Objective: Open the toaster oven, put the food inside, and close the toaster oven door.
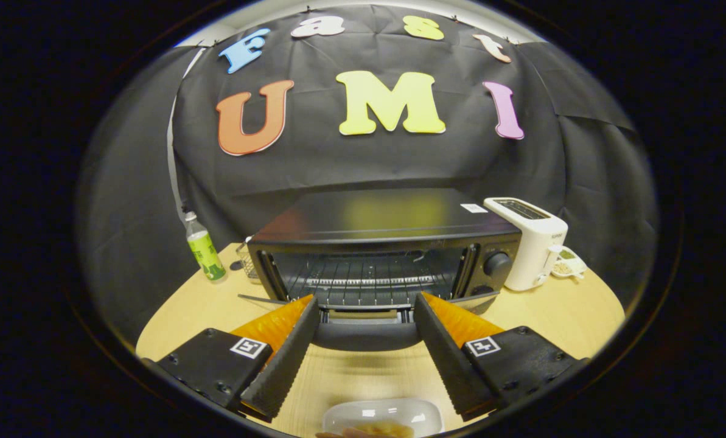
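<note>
Beyond the spread hand-held gripper (pixel 366 301): one toaster oven (pixel 387 255) (door down), one bottle (pixel 204 248)

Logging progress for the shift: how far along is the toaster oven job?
Done: the toaster oven door is folded down, rack exposed. In hand: nothing; the gripper is open above the dish of food on the table. Left: load the food, close the door.

- Tongs (pixel 366 304) spread wide apart, gripping nothing.
- Both fingers (pixel 283 359) level, reaching forward, tips diverging slightly from a common line.
- Gap between the tips held clear, nothing pressed by either inner face.
- Square marker tag atop each finger base, facing upward.
</note>
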### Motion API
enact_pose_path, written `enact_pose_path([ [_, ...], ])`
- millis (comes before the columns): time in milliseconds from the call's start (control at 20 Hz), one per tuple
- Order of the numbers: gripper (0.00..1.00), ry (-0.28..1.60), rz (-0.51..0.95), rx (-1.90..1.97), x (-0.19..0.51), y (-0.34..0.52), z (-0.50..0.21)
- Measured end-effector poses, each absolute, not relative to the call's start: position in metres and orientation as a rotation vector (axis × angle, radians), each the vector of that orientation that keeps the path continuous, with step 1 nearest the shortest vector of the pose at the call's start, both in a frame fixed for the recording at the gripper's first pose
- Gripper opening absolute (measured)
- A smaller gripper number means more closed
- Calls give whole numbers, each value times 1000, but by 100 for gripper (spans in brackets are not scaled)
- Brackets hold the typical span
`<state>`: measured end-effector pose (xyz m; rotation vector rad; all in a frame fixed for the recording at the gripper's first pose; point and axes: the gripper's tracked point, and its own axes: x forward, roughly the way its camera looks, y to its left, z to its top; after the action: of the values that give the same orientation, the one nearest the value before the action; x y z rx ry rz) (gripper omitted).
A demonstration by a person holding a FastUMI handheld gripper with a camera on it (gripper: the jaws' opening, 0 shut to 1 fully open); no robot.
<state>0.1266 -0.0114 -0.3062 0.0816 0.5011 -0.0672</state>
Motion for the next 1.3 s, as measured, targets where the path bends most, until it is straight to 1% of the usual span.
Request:
enact_pose_path([
  [350,100,584,-87,15,84,-9,-346],
  [650,100,710,-78,15,55,-4,-391],
  [800,100,673,-74,23,54,-2,-381],
  [1100,100,588,-80,-15,14,7,-350],
  [1300,100,581,-104,-6,-12,0,-355],
])
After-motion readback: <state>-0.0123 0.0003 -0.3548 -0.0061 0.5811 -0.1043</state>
